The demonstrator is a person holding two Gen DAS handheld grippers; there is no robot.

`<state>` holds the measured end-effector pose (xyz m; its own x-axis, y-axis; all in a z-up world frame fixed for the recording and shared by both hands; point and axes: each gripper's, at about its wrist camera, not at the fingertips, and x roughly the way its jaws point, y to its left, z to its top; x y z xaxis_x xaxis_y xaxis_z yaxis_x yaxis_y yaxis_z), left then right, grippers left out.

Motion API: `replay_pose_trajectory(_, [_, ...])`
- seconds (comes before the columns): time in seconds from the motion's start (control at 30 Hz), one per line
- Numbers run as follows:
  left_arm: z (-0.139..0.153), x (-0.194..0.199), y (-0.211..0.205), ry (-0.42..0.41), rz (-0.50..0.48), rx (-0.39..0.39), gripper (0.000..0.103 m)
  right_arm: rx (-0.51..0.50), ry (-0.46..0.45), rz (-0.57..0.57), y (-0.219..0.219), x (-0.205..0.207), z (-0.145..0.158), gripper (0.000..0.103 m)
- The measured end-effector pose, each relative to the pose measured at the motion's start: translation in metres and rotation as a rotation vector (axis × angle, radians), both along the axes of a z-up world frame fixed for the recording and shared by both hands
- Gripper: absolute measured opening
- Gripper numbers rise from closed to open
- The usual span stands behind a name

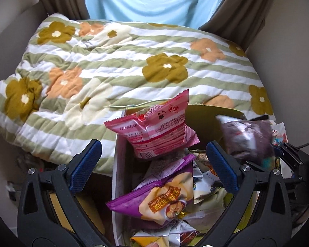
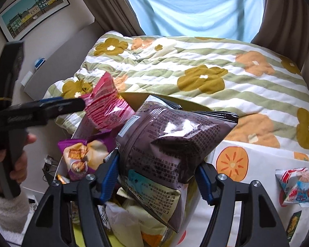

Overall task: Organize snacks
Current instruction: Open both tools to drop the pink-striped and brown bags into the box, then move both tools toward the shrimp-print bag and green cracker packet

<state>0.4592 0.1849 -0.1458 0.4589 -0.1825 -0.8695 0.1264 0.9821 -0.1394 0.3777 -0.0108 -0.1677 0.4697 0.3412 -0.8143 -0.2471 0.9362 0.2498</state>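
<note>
A cardboard box [image 1: 118,164] full of snack packets stands beside the bed. A pink packet [image 1: 158,129] sticks up at its far end, with a purple packet [image 1: 164,193] below it. My left gripper [image 1: 154,164] is open above the box and holds nothing; it also shows in the right wrist view [image 2: 80,103], next to the pink packet [image 2: 105,107]. My right gripper [image 2: 157,177] is shut on a dark brown snack bag [image 2: 171,144] and holds it over the box. That bag shows blurred in the left wrist view [image 1: 247,138].
A bed with a flowered striped quilt [image 1: 123,65] lies beyond the box. A white cloth with orange fruit prints [image 2: 253,164] is at the right, with a small white and blue packet [image 2: 298,187] on it. Curtains and a window are behind.
</note>
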Motion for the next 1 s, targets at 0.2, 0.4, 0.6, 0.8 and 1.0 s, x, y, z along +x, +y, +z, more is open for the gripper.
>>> replay_pose_trajectory(0.2, [-0.005,-0.026,0.002,0.018,0.027,-0.021,0.101,-0.029,-0.087,-0.024,0.006,-0.009,0.004,0.103])
replay_pose_trajectory(0.4, [-0.007,-0.048,0.003,0.022,0.022,-0.026,0.101,-0.029,-0.092,-0.044,0.000,-0.030,0.003,0.103])
replay_pose_trajectory(0.6, [0.018,-0.065,-0.001,-0.031,-0.008,-0.026,0.101,-0.022,-0.132,-0.073,-0.006,-0.054,0.024,0.103])
replay_pose_trajectory(0.8, [0.043,-0.080,-0.036,-0.098,-0.120,-0.018,0.101,-0.039,-0.165,-0.152,-0.020,-0.088,0.043,0.103])
replay_pose_trajectory(1.0, [0.059,-0.093,-0.102,-0.148,-0.291,-0.025,0.101,-0.105,-0.187,-0.267,-0.049,-0.129,0.055,0.103])
